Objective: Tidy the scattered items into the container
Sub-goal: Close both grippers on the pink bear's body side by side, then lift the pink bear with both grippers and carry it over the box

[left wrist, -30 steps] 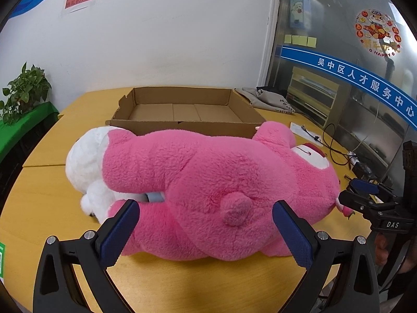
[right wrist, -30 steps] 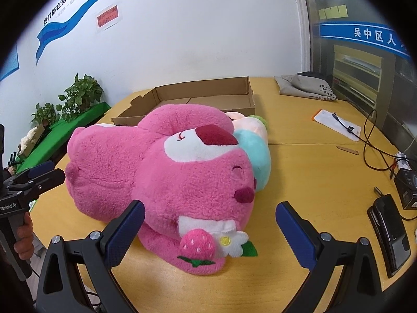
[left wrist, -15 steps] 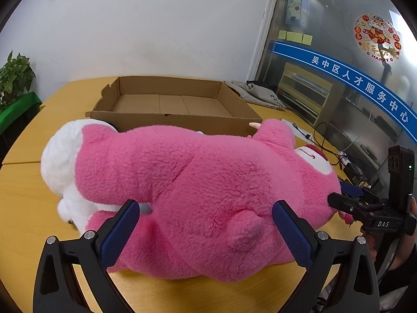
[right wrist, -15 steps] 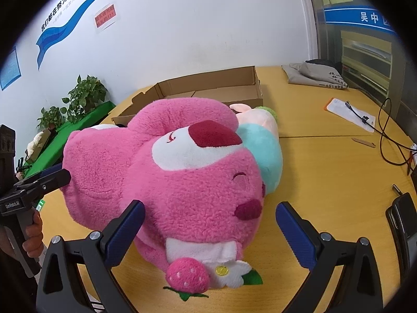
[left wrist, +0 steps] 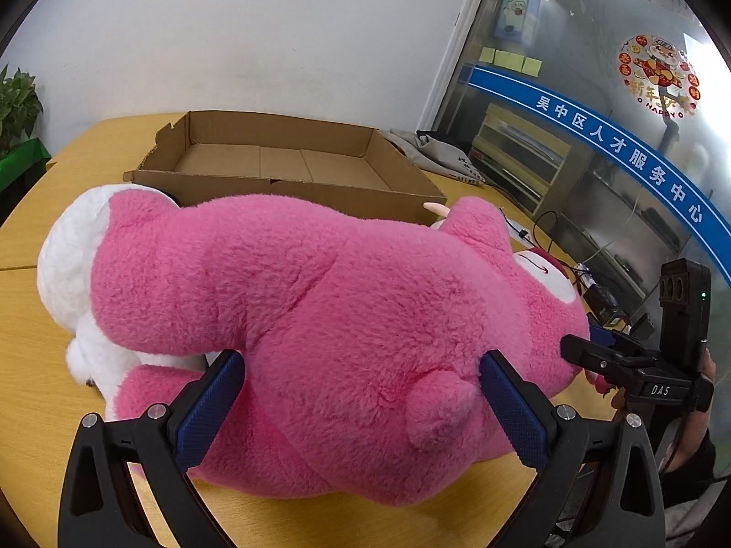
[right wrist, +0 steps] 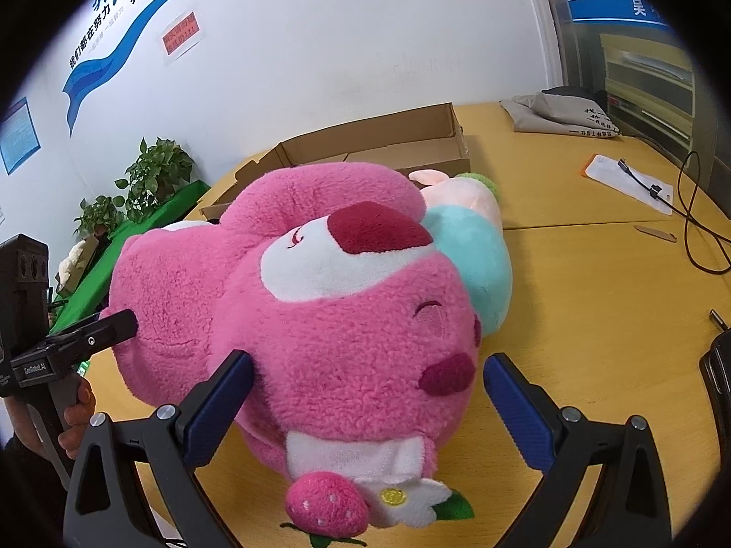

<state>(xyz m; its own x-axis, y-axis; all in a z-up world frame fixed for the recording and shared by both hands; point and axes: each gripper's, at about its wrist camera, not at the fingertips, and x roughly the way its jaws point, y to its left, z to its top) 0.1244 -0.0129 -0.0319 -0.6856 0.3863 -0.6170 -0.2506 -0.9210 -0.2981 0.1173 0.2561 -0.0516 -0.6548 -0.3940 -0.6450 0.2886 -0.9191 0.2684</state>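
Observation:
A big pink plush bear point(left wrist: 329, 319) lies on its side on the yellow table, head to the right. My left gripper point(left wrist: 361, 406) is open, its blue pads either side of the bear's rump and tail. My right gripper point(right wrist: 365, 402) is open, its pads either side of the bear's head point(right wrist: 347, 319). A white plush point(left wrist: 64, 265) lies against the bear's far end. A pastel blue and peach plush point(right wrist: 475, 246) lies behind the bear's head. The open cardboard box point(left wrist: 283, 160) stands empty behind the toys; it also shows in the right wrist view point(right wrist: 402, 141).
A grey cloth bag point(right wrist: 562, 114) lies at the table's back right. A paper with a black cable point(right wrist: 639, 182) and a dark device point(right wrist: 717, 365) lie on the right. Potted plants point(right wrist: 146, 178) stand beyond the table's left edge.
Both grippers have moved forward onto the pink bear, so their open pads now flank its body and head. The bear has not visibly shifted on the table.

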